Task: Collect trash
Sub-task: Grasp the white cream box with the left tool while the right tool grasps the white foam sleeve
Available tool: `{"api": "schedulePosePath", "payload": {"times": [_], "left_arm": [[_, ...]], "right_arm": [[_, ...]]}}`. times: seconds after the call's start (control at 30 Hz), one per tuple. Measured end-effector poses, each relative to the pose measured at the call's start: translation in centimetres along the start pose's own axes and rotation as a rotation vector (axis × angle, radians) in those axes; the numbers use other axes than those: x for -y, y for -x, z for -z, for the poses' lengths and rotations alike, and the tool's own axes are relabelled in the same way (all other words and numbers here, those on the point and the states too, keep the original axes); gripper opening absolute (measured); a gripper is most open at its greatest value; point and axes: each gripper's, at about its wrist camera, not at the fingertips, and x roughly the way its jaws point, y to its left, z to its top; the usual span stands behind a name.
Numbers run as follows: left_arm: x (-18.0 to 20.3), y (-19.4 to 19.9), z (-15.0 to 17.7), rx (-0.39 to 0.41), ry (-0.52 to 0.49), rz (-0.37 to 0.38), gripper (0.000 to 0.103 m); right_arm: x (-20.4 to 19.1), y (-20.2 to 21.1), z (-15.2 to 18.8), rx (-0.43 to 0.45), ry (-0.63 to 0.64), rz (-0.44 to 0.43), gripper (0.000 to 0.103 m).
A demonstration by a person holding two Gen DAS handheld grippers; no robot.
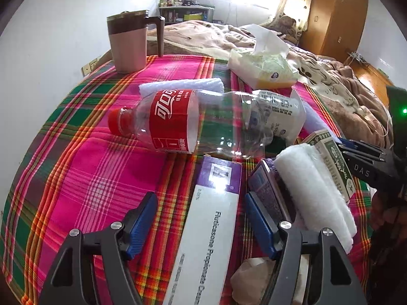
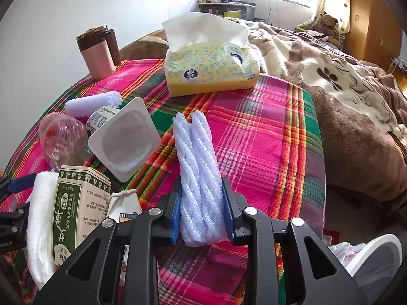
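Lying on the plaid cloth (image 2: pixel 267 132), folded foam wrap (image 2: pixel 201 178) is being clamped by the right gripper (image 2: pixel 203 218); the left gripper (image 1: pixel 201 218) is being held with jaws apart astride an ointment box (image 1: pixel 206 228).

bottle (image 1: pixel 203 122): clear glossy plastic | tablecloth (image 1: pixel 84 167): woven plaid cloth | foam strip (image 2: pixel 198 178): bubbly

On the plaid cloth (image 2: pixel 267 117): one mug (image 2: pixel 98 50), one tissue pack (image 2: pixel 208 73), one plastic bottle (image 1: pixel 193 119), one yogurt cup (image 2: pixel 124 137), two foam rolls (image 2: pixel 198 175) (image 2: pixel 94 103), two cardboard boxes (image 1: pixel 211 228) (image 2: pixel 78 203).
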Motion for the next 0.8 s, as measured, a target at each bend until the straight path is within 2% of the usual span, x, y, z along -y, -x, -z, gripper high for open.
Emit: {"api": "schedulePosePath", "payload": {"times": [0.2,0.3,0.4,0.57,0.6,0.63,0.7,0.8], "left_arm": [[0.2,-0.3,0.3,-0.020,-0.012,-0.029,0.061],[0.2,0.6,0.8,-0.001,-0.028,-0.035,0.061],[-0.4,0.3,1.4,-0.026,-0.021,-0.049,0.061],[-0.8,0.6,1.8,-0.024,-0.012,-0.048,0.061],[-0.9,0.7,1.9,-0.020,-0.013,-0.046,0.058],[-0.9,0.7,1.9,-0.017,-0.011,-0.041,0.047],[-1.0,1.1,2.0,-0.003,-0.005,-0.032,0.037],[-0.9,1.5,2.1,0.008,-0.002,-0.032,0.036]], "right_arm": [[0.0,0.3,0.3,0.006,-0.012,-0.006,0.027],[0.1,0.5,0.6,0.006,-0.023,-0.016,0.027],[0.0,0.7,0.9,0.009,-0.028,-0.011,0.027],[0.0,1.1,1.3,0.009,-0.041,0.002,0.027],[0.0,1.2,1.4,0.012,-0.047,0.004,0.026],[0.1,1.4,1.5,0.017,-0.051,0.004,0.026],[0.1,1.9,1.6,0.030,-0.062,0.003,0.026],[0.2,2.6,1.9,0.045,-0.071,0.002,0.026]]}}
